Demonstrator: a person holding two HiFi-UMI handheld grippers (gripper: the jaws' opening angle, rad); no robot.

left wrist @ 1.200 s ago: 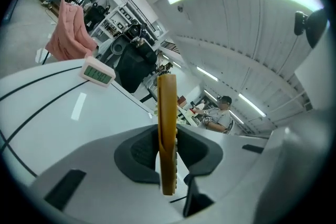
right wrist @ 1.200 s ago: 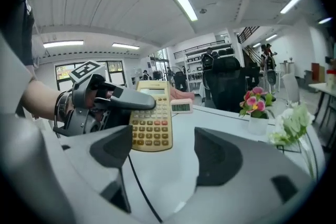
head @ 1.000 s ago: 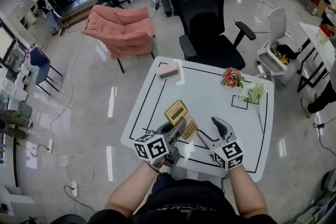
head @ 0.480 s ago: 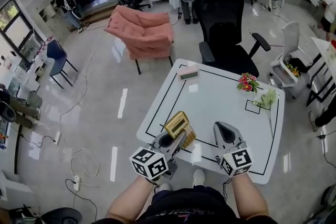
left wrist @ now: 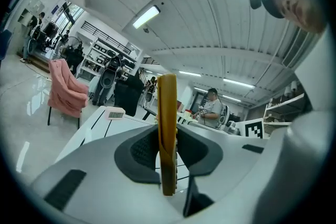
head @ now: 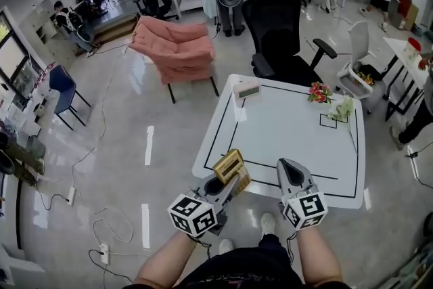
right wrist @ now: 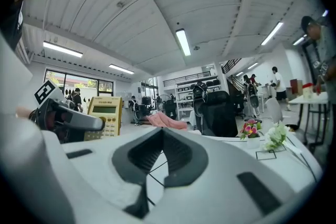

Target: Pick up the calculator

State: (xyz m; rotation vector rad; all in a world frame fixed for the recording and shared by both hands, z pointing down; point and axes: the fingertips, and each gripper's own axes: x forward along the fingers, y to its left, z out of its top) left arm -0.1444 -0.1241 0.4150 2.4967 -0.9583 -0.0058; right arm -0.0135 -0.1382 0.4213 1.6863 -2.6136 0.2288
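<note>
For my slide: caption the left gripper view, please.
Left gripper shut on the yellow calculator, seen edge-on, white table beyond.

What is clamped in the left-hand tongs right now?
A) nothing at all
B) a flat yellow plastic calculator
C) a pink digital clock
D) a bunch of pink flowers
B: the left gripper view shows the flat yellow plastic calculator standing edge-on with both dark pads pressed against it, and the head view shows it sticking up out of the left tongs.
</note>
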